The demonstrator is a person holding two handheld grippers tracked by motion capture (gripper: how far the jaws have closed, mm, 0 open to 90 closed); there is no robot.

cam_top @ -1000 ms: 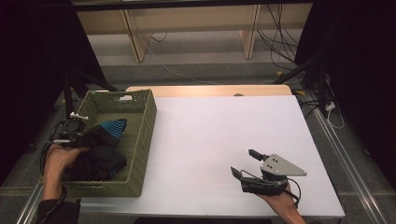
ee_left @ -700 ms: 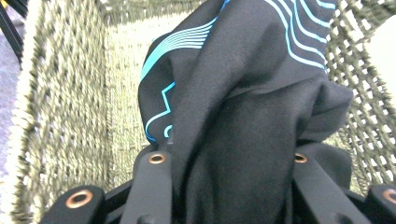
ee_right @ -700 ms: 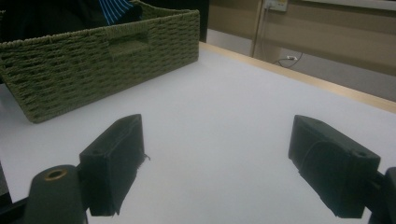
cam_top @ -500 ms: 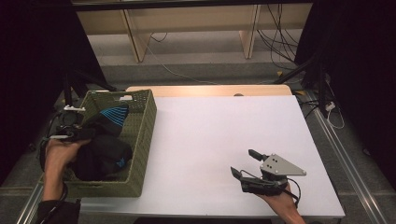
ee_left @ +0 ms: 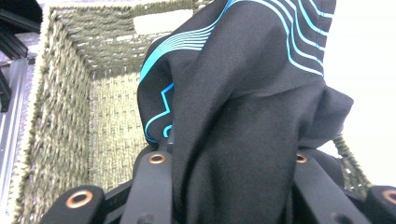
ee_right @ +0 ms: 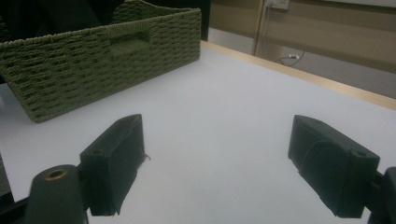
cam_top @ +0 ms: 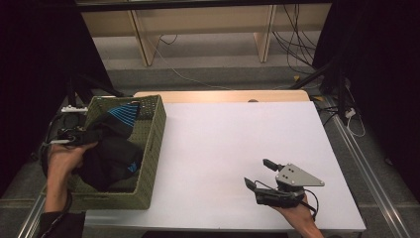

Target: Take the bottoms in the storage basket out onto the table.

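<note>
Clamped in the jaws of the left gripper [cam_top: 74,136]: a black cloth garment with turquoise stripes [cam_top: 111,144], bunched and hanging over the green woven basket [cam_top: 151,144] at the left edge of the white surface [cam_top: 237,144], probably mid-lift out of it or on the way in. Resting near the front right corner, the right gripper [cam_top: 262,173], jaws spread wide on nothing, seemingly waiting. Beyond the far edge, pale wooden shelving [cam_top: 203,20], grey floor and loose cables.
</note>
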